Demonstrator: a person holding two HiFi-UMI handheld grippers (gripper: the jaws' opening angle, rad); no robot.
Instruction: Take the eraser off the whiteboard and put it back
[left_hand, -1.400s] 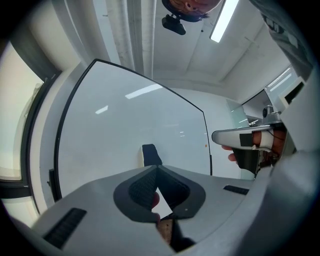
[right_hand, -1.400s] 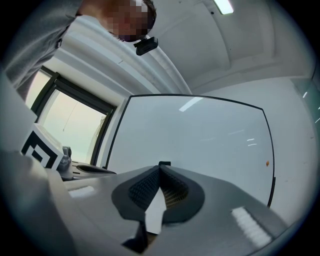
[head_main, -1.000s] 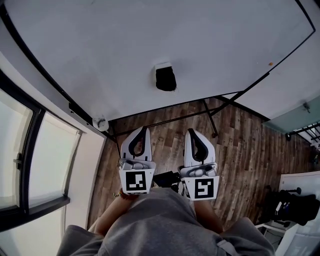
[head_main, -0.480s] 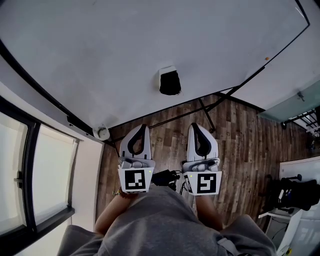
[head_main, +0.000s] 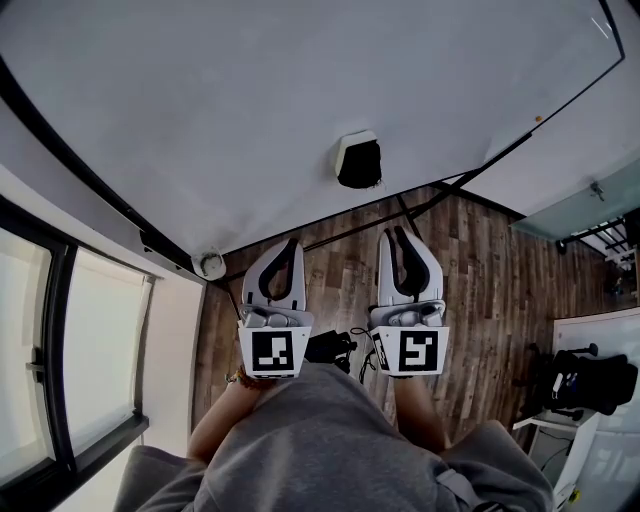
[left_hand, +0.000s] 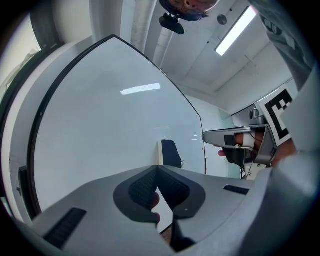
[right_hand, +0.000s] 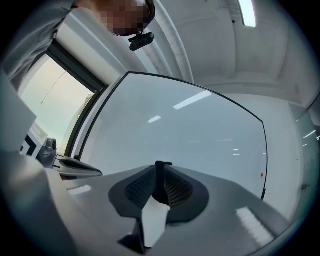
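The eraser (head_main: 358, 160), black with a white casing, sticks to the big whiteboard (head_main: 300, 90). Both grippers point at the board from just below it. My left gripper (head_main: 290, 243) sits lower left of the eraser, shut with nothing in it (left_hand: 157, 168); its view has the eraser (left_hand: 170, 153) ahead and slightly right. My right gripper (head_main: 400, 233) is right under the eraser. Its jaws have just been opening and stand slightly apart (right_hand: 161, 169), gripping nothing. Through the gap a dark sliver of the eraser (right_hand: 163, 164) shows.
Large windows (head_main: 80, 330) run along the left. The board's black stand legs (head_main: 420, 235) rest on wood floor. A round white thing (head_main: 210, 263) sits at the board's lower left corner. Black cables (head_main: 335, 347) lie near my feet and dark bags (head_main: 590, 385) at the right.
Both grippers have moved toward the whiteboard, closer under the eraser. The right gripper's jaws, shut before, now show a narrow gap. The left gripper stays shut.
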